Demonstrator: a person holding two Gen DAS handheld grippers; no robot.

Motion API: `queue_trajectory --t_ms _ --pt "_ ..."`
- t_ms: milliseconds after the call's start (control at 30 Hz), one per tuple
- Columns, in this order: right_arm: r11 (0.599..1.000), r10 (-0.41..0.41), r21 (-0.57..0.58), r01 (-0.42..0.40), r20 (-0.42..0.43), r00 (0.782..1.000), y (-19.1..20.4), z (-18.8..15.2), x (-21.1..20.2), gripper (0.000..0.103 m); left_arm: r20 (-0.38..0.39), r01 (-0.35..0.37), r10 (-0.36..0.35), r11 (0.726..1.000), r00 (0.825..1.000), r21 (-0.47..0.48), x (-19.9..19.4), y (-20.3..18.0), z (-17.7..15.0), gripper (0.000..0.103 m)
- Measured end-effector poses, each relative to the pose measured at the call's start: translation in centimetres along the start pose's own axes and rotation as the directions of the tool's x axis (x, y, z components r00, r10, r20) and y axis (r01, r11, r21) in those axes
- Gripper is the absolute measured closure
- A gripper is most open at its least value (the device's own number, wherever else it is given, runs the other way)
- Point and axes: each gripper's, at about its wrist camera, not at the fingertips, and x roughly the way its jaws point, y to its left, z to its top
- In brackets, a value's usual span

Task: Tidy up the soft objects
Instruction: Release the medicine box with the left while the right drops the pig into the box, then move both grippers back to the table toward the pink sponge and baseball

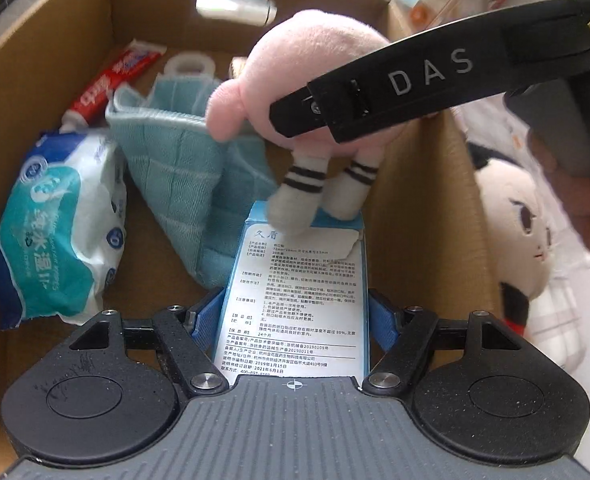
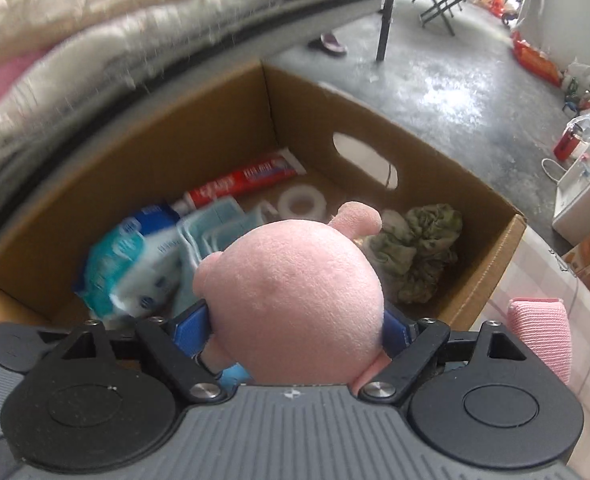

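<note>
**Pink plush held over the cardboard box**

Hanging above the open cardboard box [image 2: 471, 280], pink plush toy [image 2: 295, 300] with striped white socks, clenched between the blue pads [image 2: 193, 326] of the right gripper [image 2: 295, 330]. Seen from the left wrist, same toy [image 1: 295, 80] at 12 o'clock, feet touching the top edge of a blue-and-white carton [image 1: 295, 300]. Carton grasped between the left gripper [image 1: 295, 316] pads, back panel covered in small Chinese print, dates 2019 and 2021 legible. "DAS" in pale letters along the right gripper's black finger [image 1: 415, 84].

Inside the box: folded teal cloth [image 1: 183, 184] at 10 o'clock of the carton, wet-wipe pack [image 1: 59, 232] with Chinese lettering at 9 o'clock, red toothpaste tube [image 1: 107, 84] against the far wall, white tape roll [image 2: 299, 202] near it, crumpled olive fabric [image 2: 419, 248] at the 2 o'clock corner.

Outside: white-faced doll [image 1: 523, 232] just beside the box wall, pink roll [image 2: 539, 340], pale checked cover beneath, grey concrete floor [image 2: 455, 92] beyond, bedding [image 2: 75, 40] piled at 10 o'clock.
</note>
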Motion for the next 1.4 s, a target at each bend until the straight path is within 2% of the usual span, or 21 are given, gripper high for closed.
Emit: queue_trajectory --t_ms 167,333,433,700,767,933,1067,1167,1300,1400 --pt "0.995 -0.039 -0.095 0.03 -0.087 0.995 0.6 0.6 1.3 0.012 -0.1 0.009 -0.011 1.0 0.995 -0.026 1.4 0.4 0.4 0.03" --pt "0.983 -0.106 -0.162 0.082 -0.145 0.984 1.4 0.9 2.2 0.009 -0.124 0.026 -0.03 0.999 0.992 -0.029 1.6 0.6 0.2 0.023" --pt "0.978 -0.132 -0.177 0.106 -0.144 0.981 1.4 0.9 1.9 0.007 -0.118 0.032 -0.037 0.999 0.992 -0.04 1.3 0.9 0.0 0.02" --pt "0.984 -0.125 -0.14 0.111 -0.093 0.988 1.0 0.9 -0.1 0.006 -0.096 0.037 -0.038 0.999 0.995 -0.019 0.7 0.9 0.2 0.018" --pt "0.986 -0.117 -0.129 0.108 -0.064 0.991 1.0 0.6 -1.1 0.006 -0.081 0.026 -0.026 1.0 0.996 -0.01 0.3 0.6 0.2 0.016" --pt "0.994 -0.077 -0.073 0.082 0.068 0.995 0.4 -1.0 -5.4 0.006 -0.001 -0.016 0.016 1.0 1.0 0.01 -1.7 -0.5 -0.5 0.013" --pt "1.0 -0.03 0.001 0.03 0.191 0.981 -0.3 -3.4 -9.8 0.006 0.059 -0.024 0.024 1.0 0.998 -0.002 -3.8 -0.6 -1.1 0.012" --pt "0.999 -0.02 0.052 0.006 0.286 0.958 -0.8 -6.0 -13.2 0.006 0.11 -0.027 0.029 0.999 0.993 -0.017 -5.7 -0.7 -1.8 0.012" --pt "0.991 -0.017 0.13 -0.04 0.41 0.912 -1.7 -10.4 -17.4 0.004 0.18 -0.048 0.05 0.999 0.982 -0.018 -7.2 -1.3 -2.6 0.011" --pt "0.976 -0.031 0.205 -0.075 0.473 0.881 -2.4 -14.1 -19.8 0.003 0.233 -0.063 0.063 0.998 0.971 -0.006 -8.6 -2.1 -3.7 0.011"
